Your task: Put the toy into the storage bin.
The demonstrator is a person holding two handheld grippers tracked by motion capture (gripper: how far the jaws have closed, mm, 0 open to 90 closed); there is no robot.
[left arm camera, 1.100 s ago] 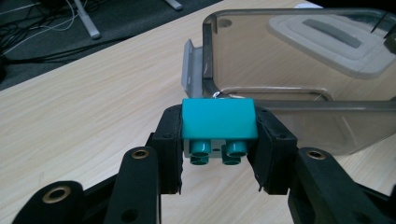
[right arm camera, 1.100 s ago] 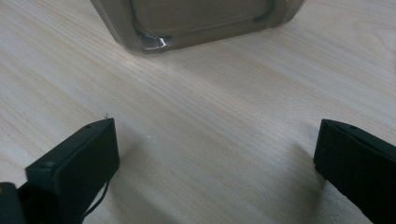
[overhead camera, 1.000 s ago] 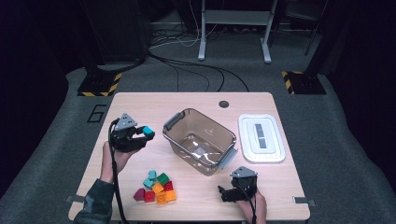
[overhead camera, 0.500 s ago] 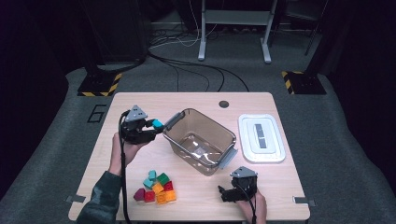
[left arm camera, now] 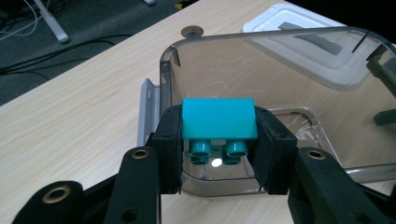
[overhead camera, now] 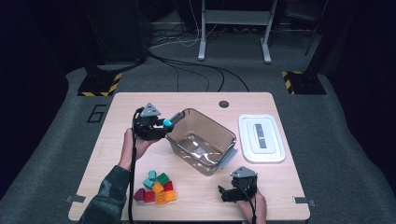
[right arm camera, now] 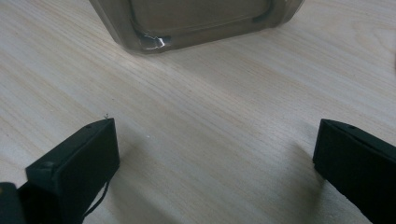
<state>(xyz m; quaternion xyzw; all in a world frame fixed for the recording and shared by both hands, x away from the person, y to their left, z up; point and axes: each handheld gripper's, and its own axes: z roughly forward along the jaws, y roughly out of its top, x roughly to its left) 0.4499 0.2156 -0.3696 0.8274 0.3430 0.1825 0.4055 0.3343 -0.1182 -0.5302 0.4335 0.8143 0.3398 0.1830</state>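
My left gripper (left arm camera: 218,154) jaws are clamping a teal studded brick (left arm camera: 218,119) at the clear bin's (overhead camera: 224,135) rim; right gripper (right arm camera: 215,158) jaws are resting apart.

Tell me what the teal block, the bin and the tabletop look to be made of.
Teal block: likely moulded plastic, matte, with studs underneath. Bin: clear smoky plastic, glossy; the table shows through its walls. Tabletop: pale wood or wood-look laminate, matte, with visible grain lines.
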